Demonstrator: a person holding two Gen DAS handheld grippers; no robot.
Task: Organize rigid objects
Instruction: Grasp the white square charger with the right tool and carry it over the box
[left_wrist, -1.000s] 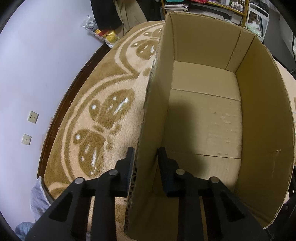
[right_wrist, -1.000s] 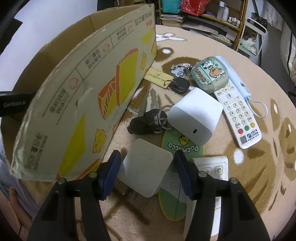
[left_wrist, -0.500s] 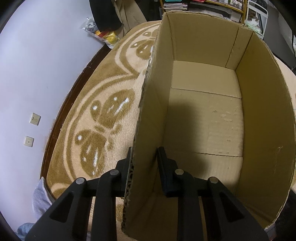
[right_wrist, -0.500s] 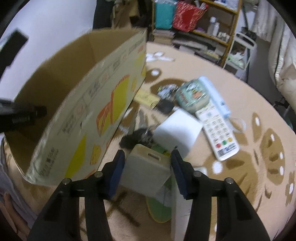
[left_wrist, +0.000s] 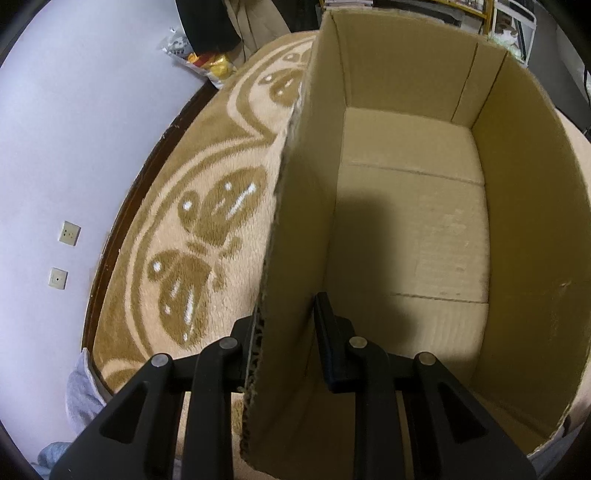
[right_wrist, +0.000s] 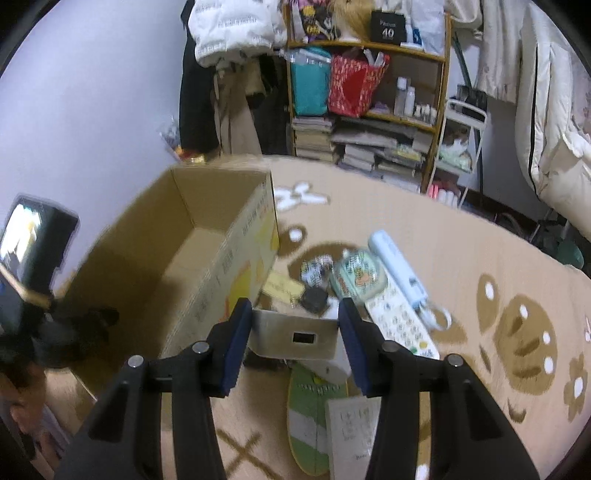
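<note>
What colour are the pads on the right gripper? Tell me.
Dark blue pads; the right wrist view shows them best, clamped on a white box.

My left claw straddles the near wall of the cardboard box, one finger outside, one inside, pinching it. I look straight into the box; its floor is bare, with a shadow over the near part. Left of it lies the beige rug with brown patterns, then a pale wall with two sockets.

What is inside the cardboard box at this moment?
The cardboard box shows only its bare floor and a shadow. The near corner behind the left gripper, clamped on the wall, is hidden.
</note>
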